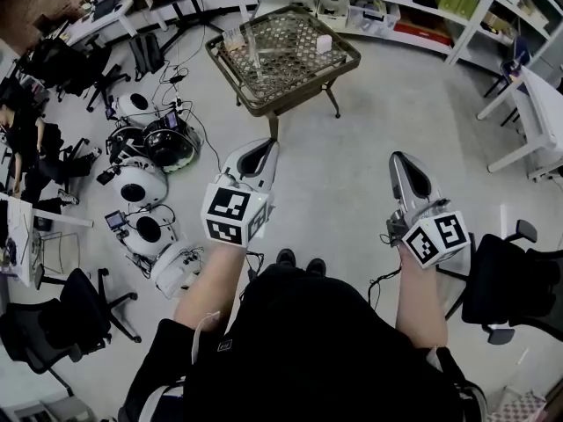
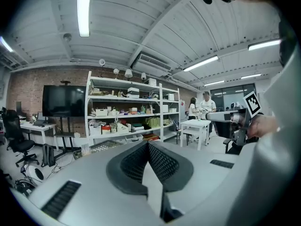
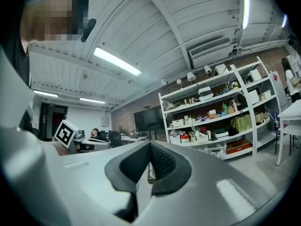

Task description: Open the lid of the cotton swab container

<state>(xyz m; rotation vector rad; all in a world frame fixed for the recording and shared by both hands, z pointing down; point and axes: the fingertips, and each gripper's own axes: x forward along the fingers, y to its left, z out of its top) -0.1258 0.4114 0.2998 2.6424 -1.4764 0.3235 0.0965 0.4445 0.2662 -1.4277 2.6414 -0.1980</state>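
Standing well back from the desk, the person holds both tools out level over the bare floor. The left hand-held gripper and the right hand-held gripper each have their jaws pressed together with nothing between them, as both gripper views show.

The task's thing must be among the few small items on the desk's mesh top, a small white tub and some clear pots. They are too small here to tell which one holds cotton swabs.

The step in hand looks like the approach, with the lid not yet touched. To do it well, I would walk up until the desk sits close under both tools and spread both sets of jaws on the way. One tool should then steady the body low down while the other takes the lid by its edge, so the light pot does not skid on the mesh.

A straight path ahead looks free. White round machines and loose cables crowd the floor at left. An office chair stands close at right, and shelves run behind the desk.
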